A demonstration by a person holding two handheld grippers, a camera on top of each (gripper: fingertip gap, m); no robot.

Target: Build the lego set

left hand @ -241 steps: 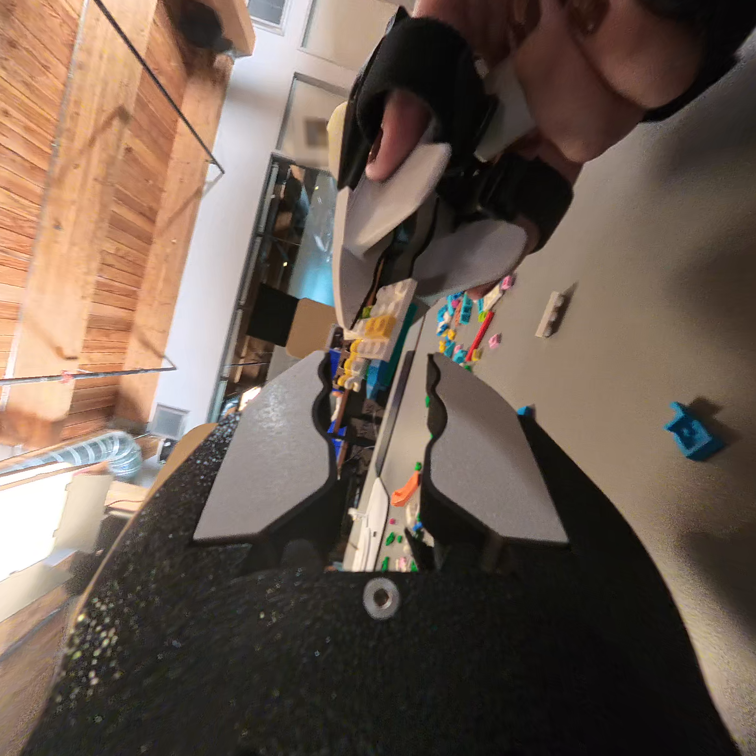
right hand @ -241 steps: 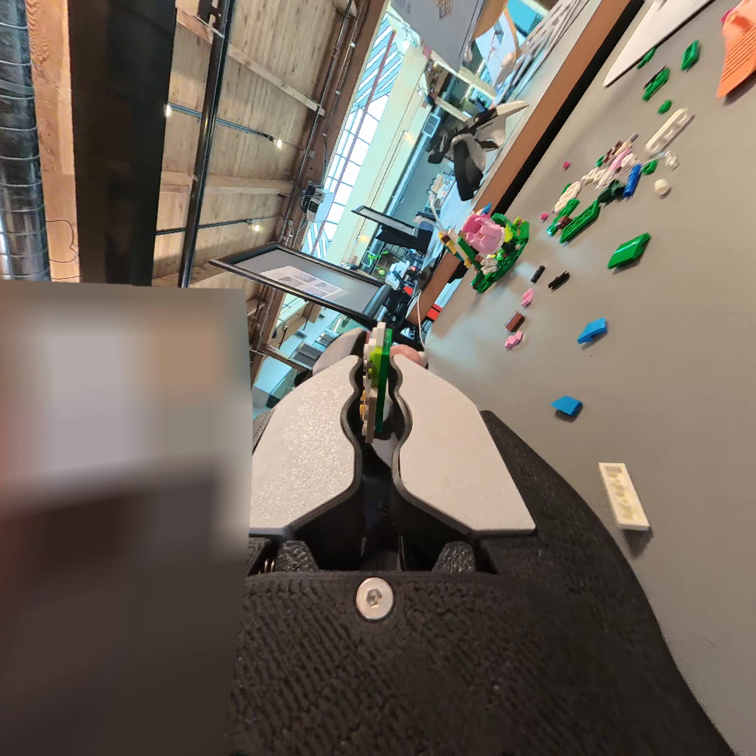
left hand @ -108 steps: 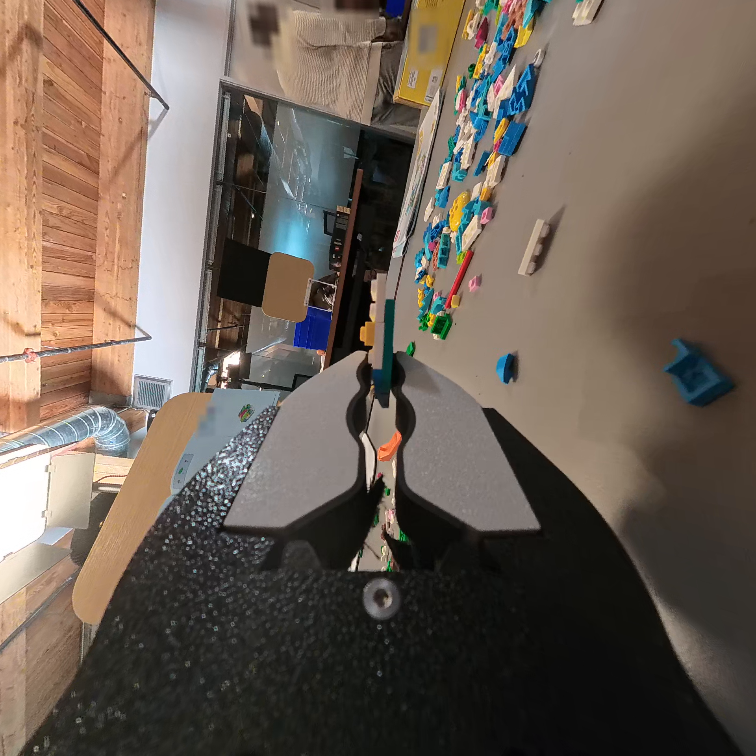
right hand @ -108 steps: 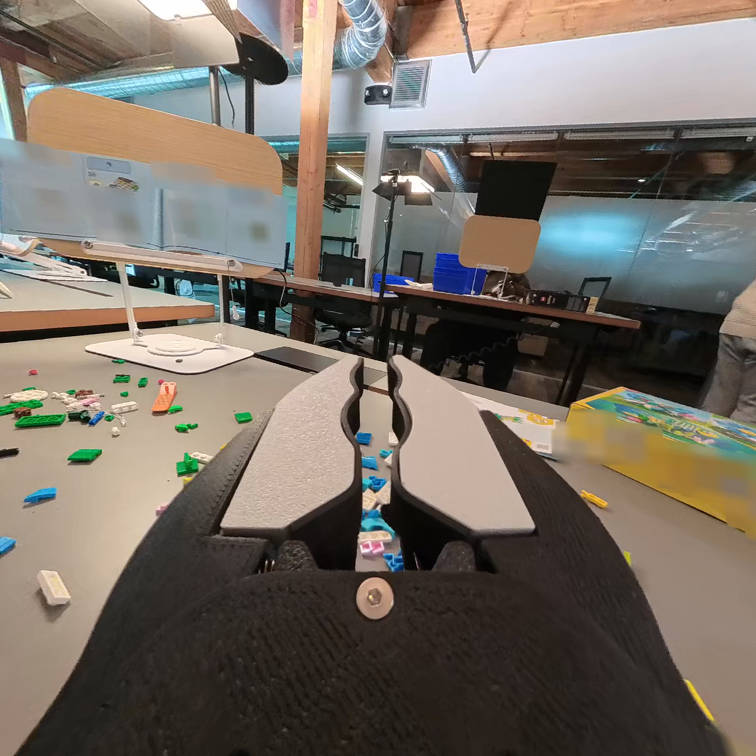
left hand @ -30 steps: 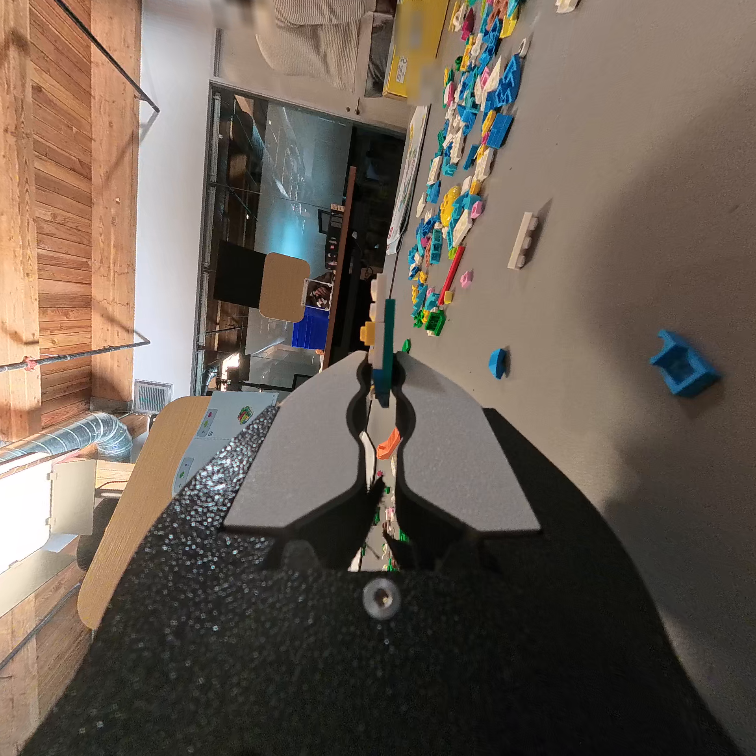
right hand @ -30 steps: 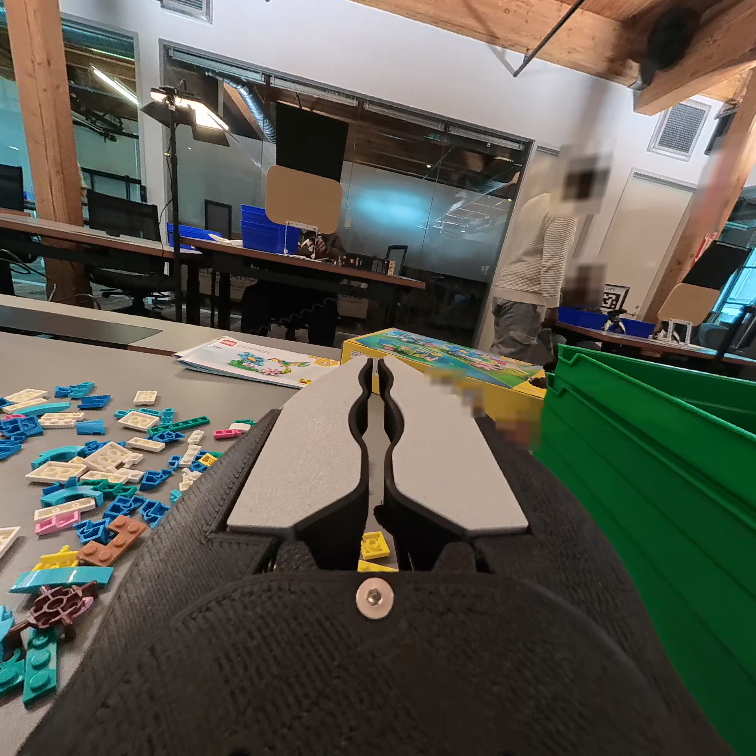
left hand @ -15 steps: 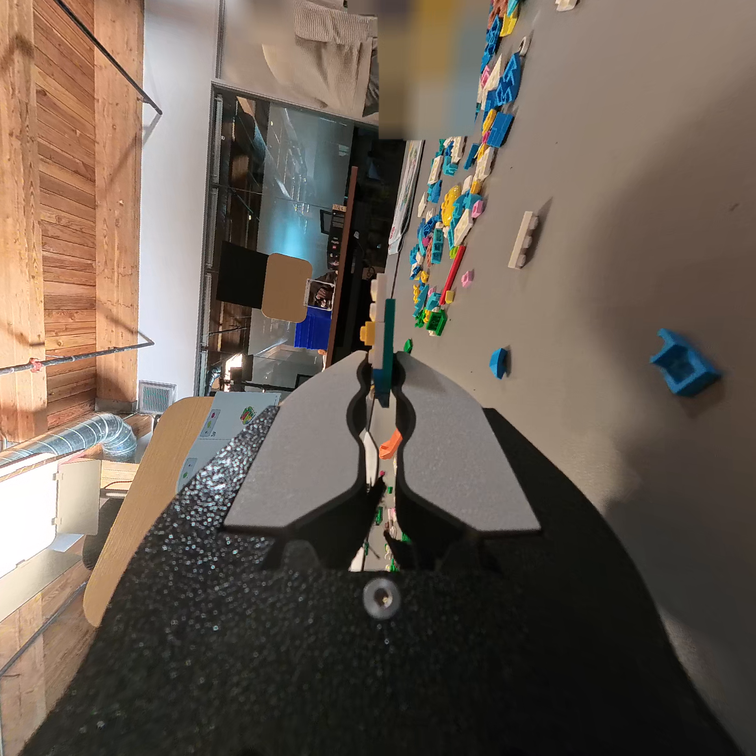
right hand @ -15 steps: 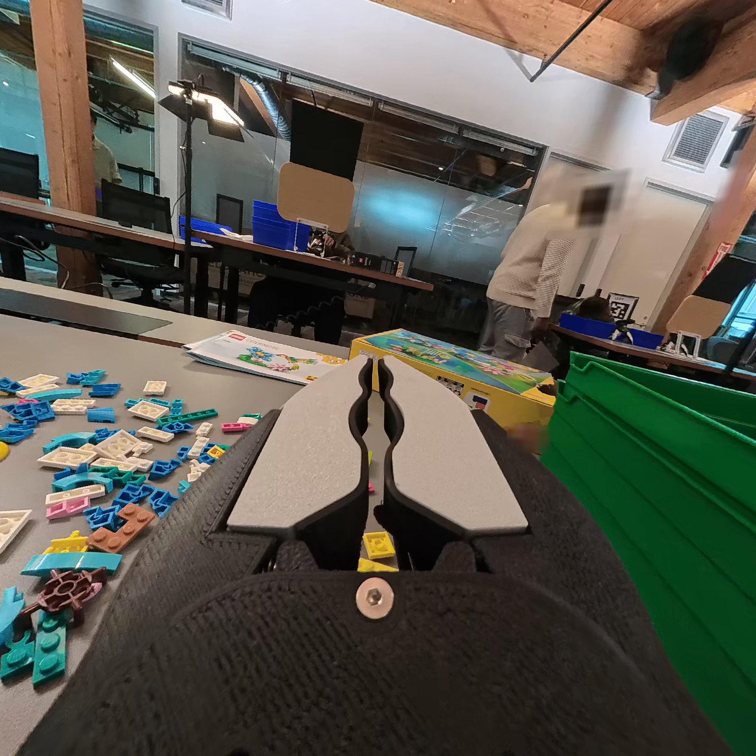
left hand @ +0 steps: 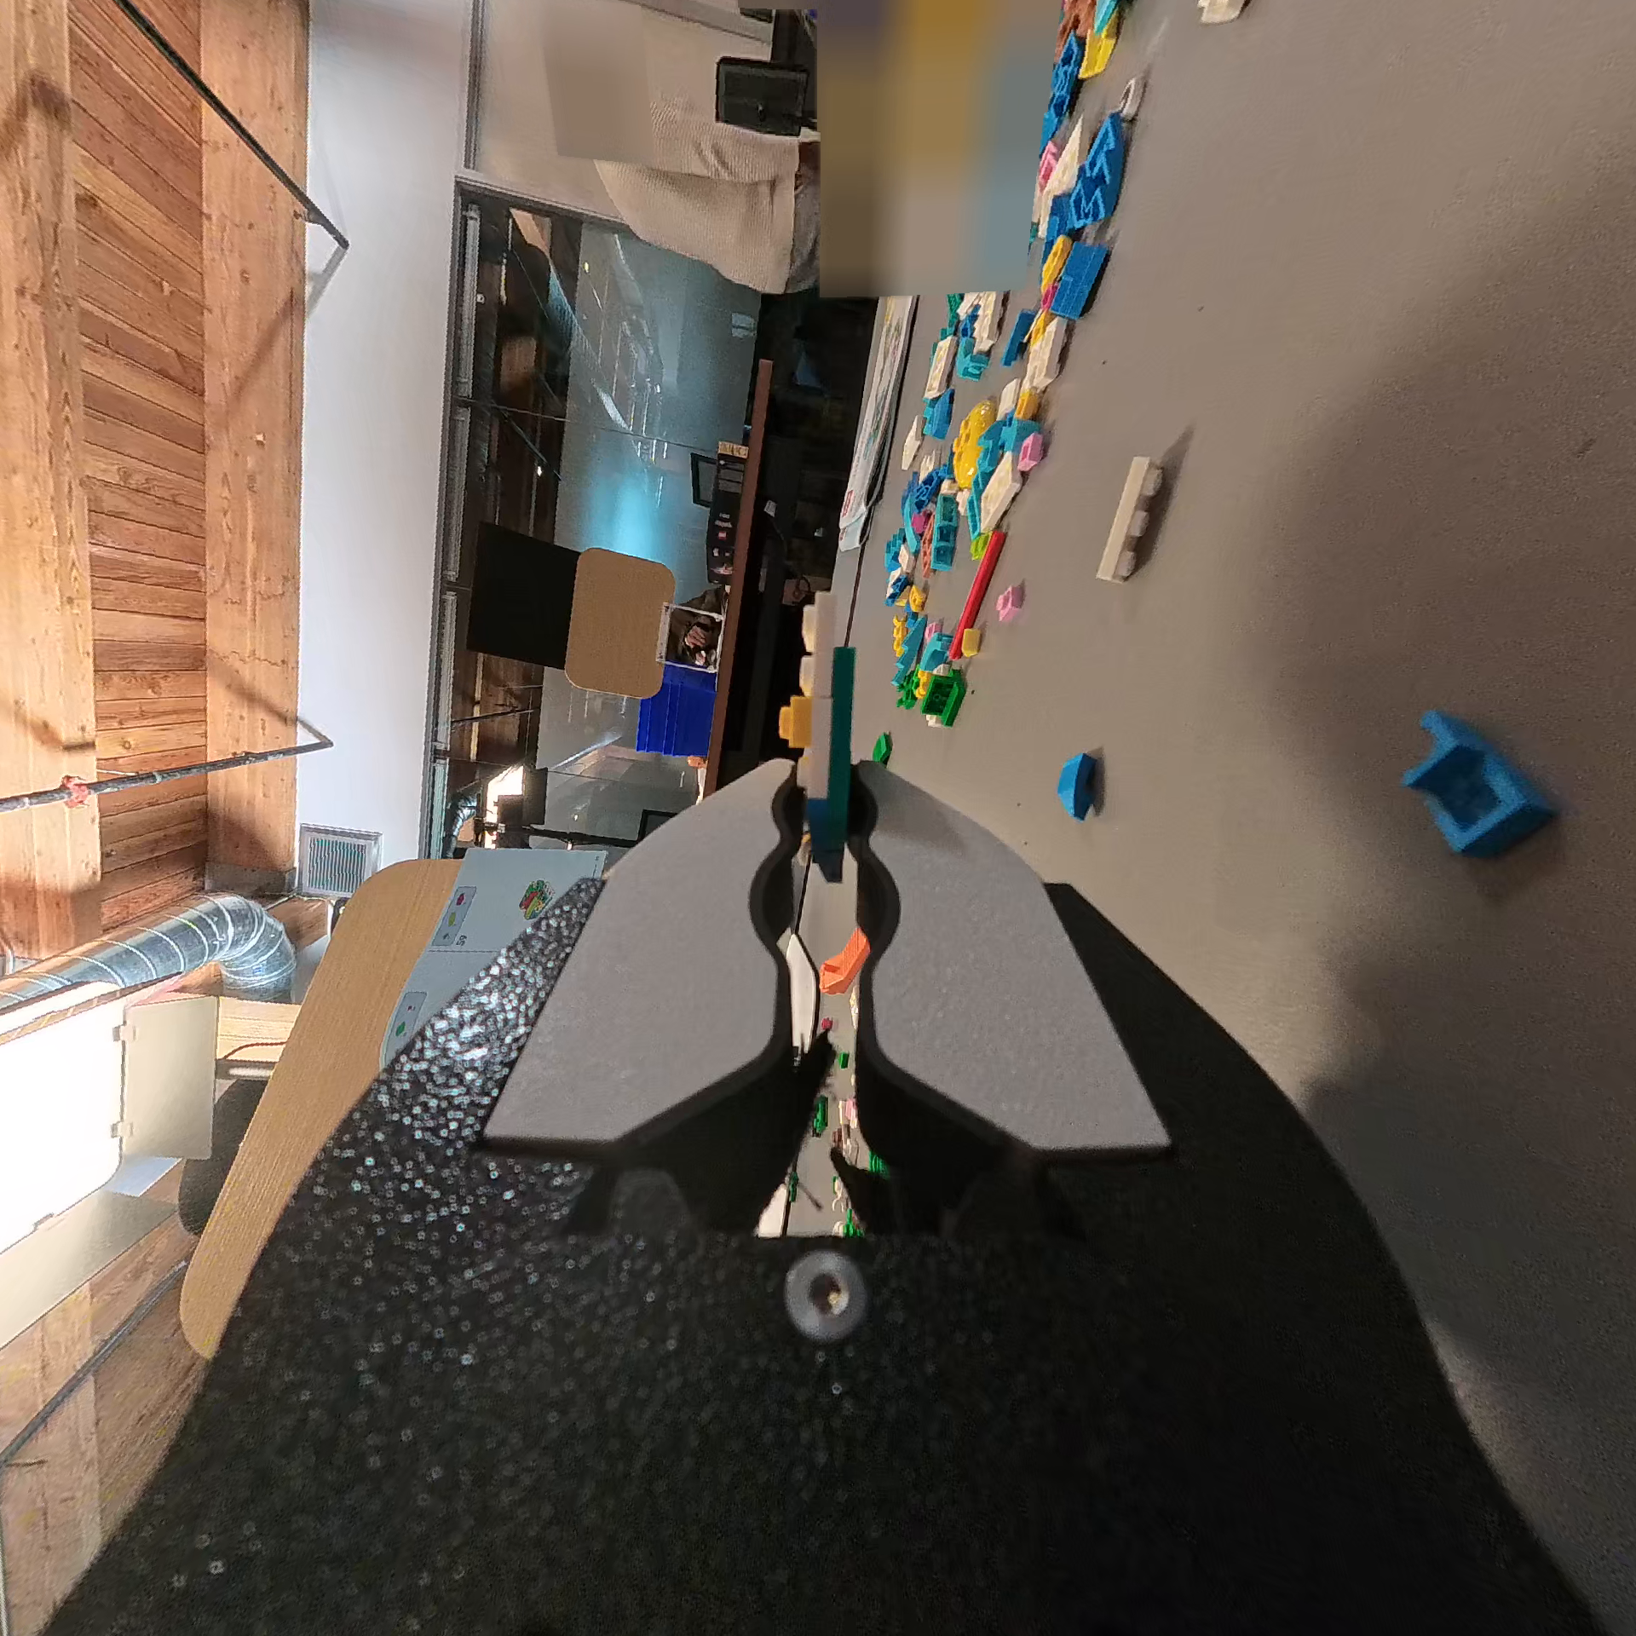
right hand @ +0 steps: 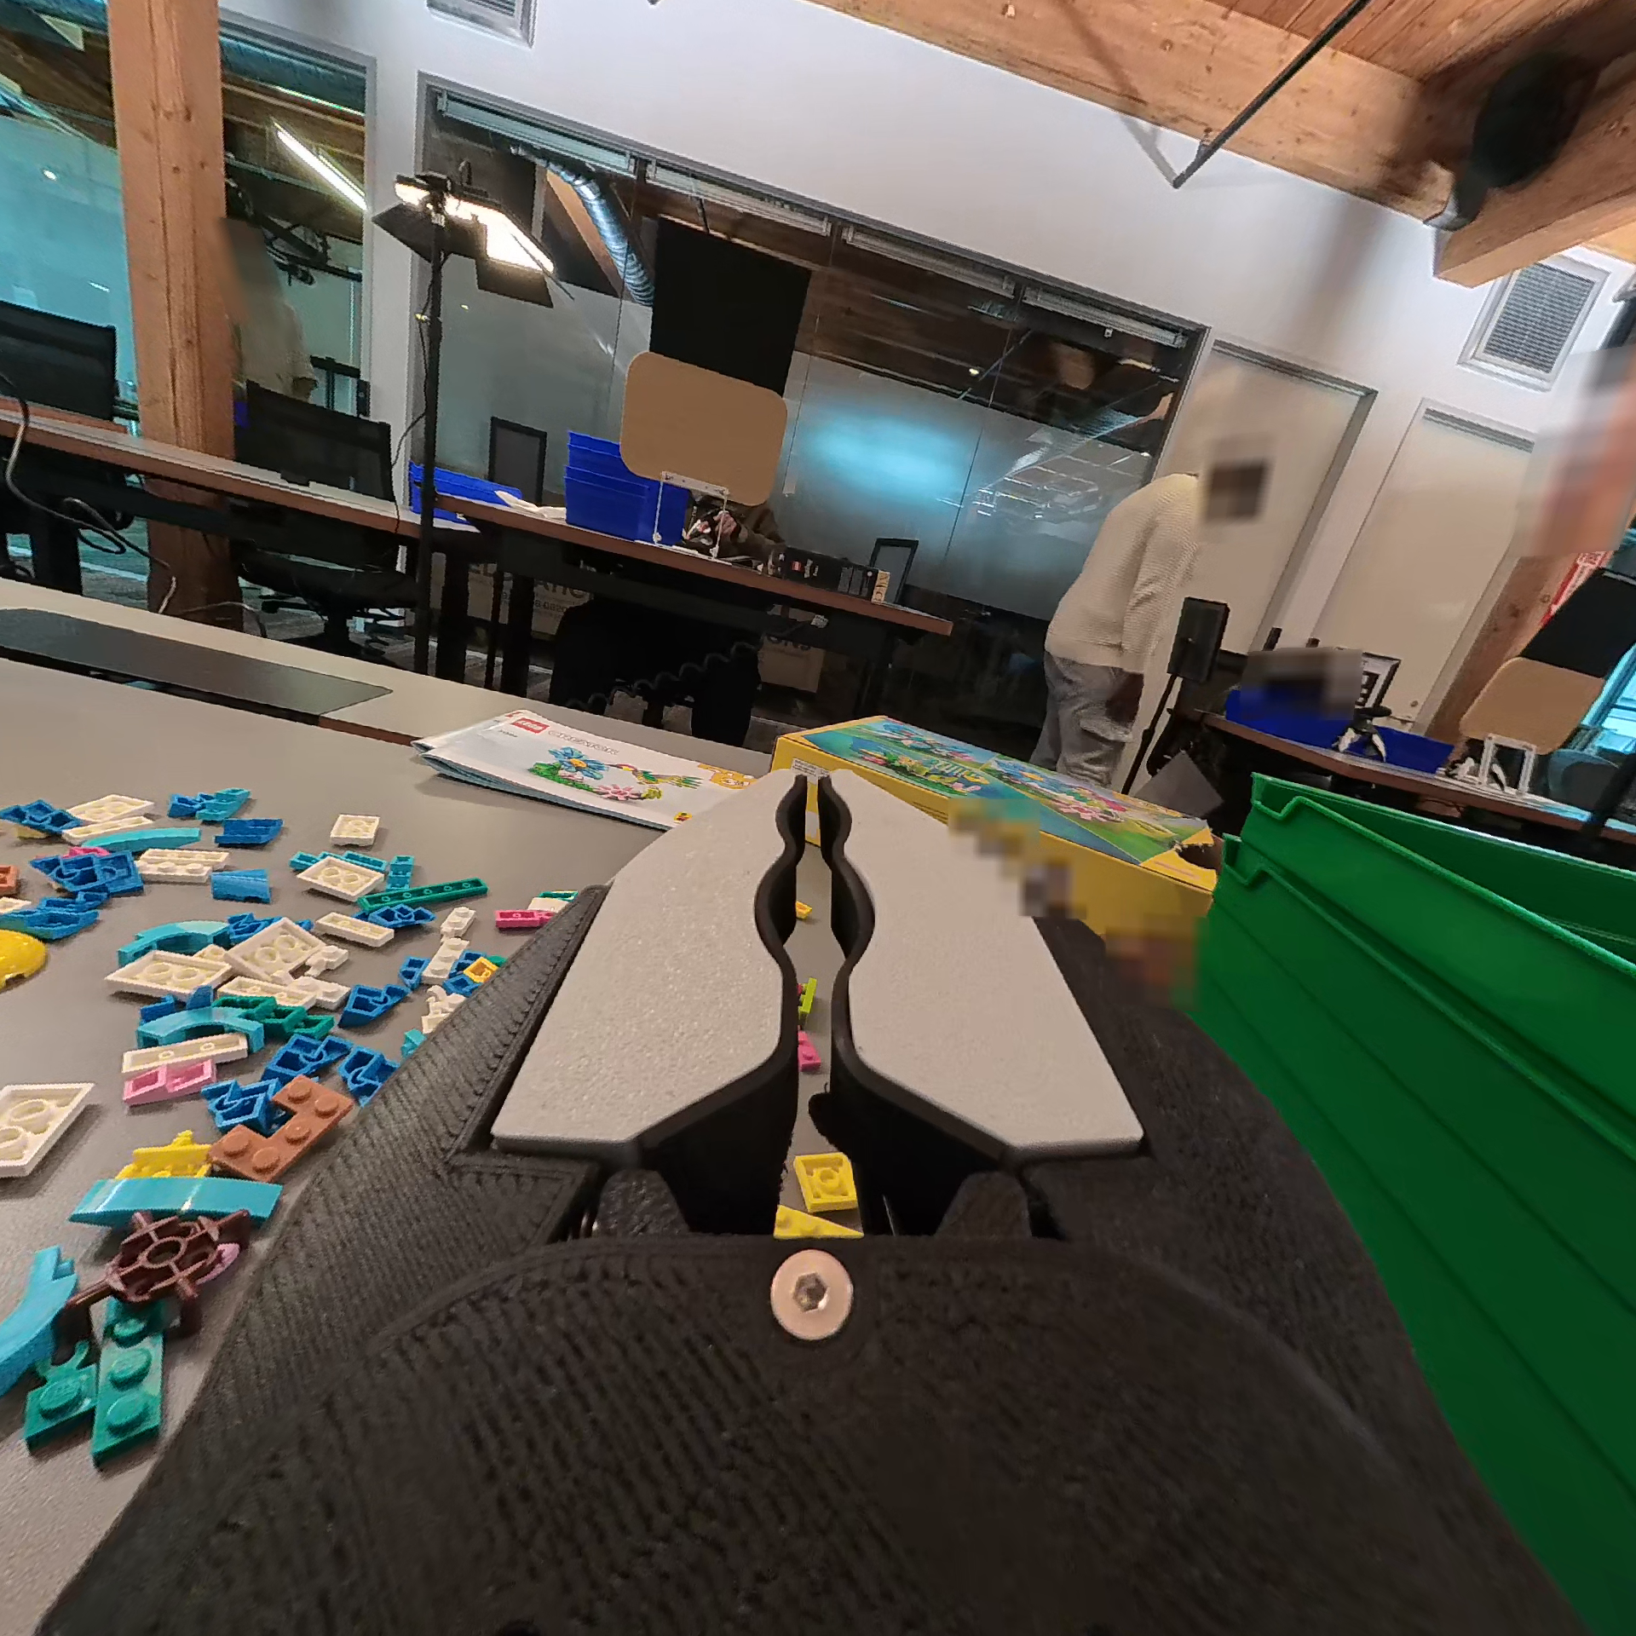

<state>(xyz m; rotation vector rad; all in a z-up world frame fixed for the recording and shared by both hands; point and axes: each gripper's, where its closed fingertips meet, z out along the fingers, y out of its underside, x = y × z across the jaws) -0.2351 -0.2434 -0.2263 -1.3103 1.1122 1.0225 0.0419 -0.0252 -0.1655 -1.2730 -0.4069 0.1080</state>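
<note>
Between our left gripper's (left hand: 828, 797) closed fingers we pinch a small teal-and-white assembly (left hand: 830, 735), barely started. Our right gripper (right hand: 813, 797) is pressed nearly together, empty, while most loose bricks (right hand: 221, 965) await on the table (right hand: 221, 735).

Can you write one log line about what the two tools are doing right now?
left tool: shut on small lego build | right tool: shut, empty, above loose pieces
</note>
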